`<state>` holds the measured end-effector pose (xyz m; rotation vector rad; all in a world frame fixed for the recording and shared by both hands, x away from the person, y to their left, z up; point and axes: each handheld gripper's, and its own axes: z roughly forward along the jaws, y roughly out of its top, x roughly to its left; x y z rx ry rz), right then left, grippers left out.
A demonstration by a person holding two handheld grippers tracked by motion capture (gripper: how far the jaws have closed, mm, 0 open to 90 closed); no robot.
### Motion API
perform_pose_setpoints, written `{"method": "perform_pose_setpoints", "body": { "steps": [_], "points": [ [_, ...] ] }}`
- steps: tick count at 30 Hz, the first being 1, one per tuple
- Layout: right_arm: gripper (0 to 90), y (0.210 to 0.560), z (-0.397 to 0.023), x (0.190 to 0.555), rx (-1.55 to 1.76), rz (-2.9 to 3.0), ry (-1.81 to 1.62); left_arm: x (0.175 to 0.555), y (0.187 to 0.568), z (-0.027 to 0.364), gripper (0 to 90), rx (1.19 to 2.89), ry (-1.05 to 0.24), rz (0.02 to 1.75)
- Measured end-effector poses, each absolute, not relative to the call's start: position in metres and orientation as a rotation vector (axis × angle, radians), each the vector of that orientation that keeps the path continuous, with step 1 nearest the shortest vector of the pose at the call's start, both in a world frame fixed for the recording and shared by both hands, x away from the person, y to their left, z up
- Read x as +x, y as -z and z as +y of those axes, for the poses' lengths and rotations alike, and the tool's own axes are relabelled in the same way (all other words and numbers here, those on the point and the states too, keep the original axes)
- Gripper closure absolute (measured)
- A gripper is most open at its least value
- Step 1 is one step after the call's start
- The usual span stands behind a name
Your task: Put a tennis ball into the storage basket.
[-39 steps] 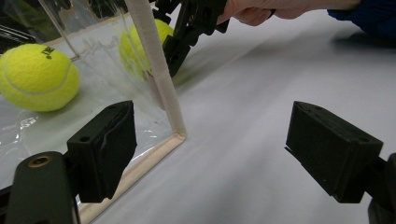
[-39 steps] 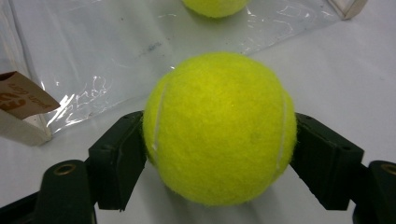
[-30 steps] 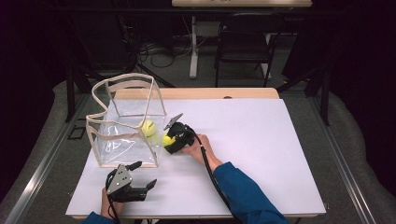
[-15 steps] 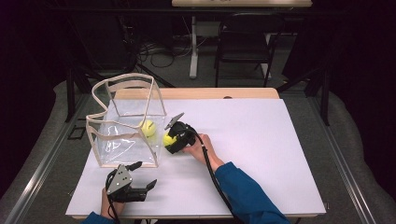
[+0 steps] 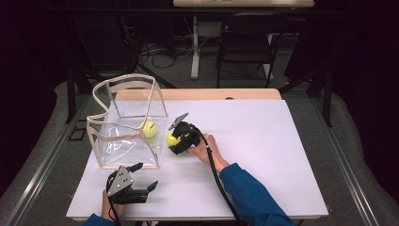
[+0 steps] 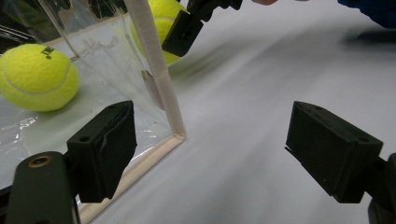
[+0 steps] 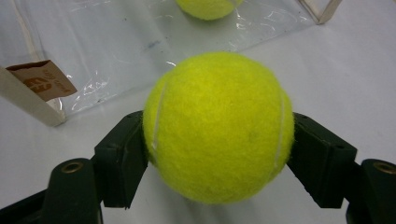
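Tools first: the right tool [image 5: 175,141] is squeezing a yellow tennis ball [image 7: 218,127] from both sides, and the left tool [image 5: 147,188] has its jaws wide apart with nothing between them, resting near the front of the surface [image 5: 263,155].

Biggest thing on the white surface is the clear bag [image 5: 123,136] with tan edges. It stands open at the top and looks thin and floppy, so its walls would likely bend if pushed. A good place to hold it would be the tan rim [image 6: 152,56], which looks stiffer.

Inside the bag lies a second ball [image 5: 149,129].

The held ball is just beside the bag's near corner, outside it. It looks light, fuzzy and a bit springy, so it should not slip or break. Its round shape could roll away, so gripping across its middle, as now, seems best.
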<state>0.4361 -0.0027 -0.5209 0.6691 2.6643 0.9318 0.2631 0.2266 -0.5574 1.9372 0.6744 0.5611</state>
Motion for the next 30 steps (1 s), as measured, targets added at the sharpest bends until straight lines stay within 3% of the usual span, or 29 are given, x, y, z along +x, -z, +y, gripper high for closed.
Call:
{"method": "perform_pose_setpoints", "body": {
  "steps": [30],
  "points": [
    [25.8, 0.499, -0.024, 0.433, 0.672, 2.63, -0.924, 0.263, 0.557, 0.226, 16.2, 1.934, -0.563, 0.677]
  ]
}}
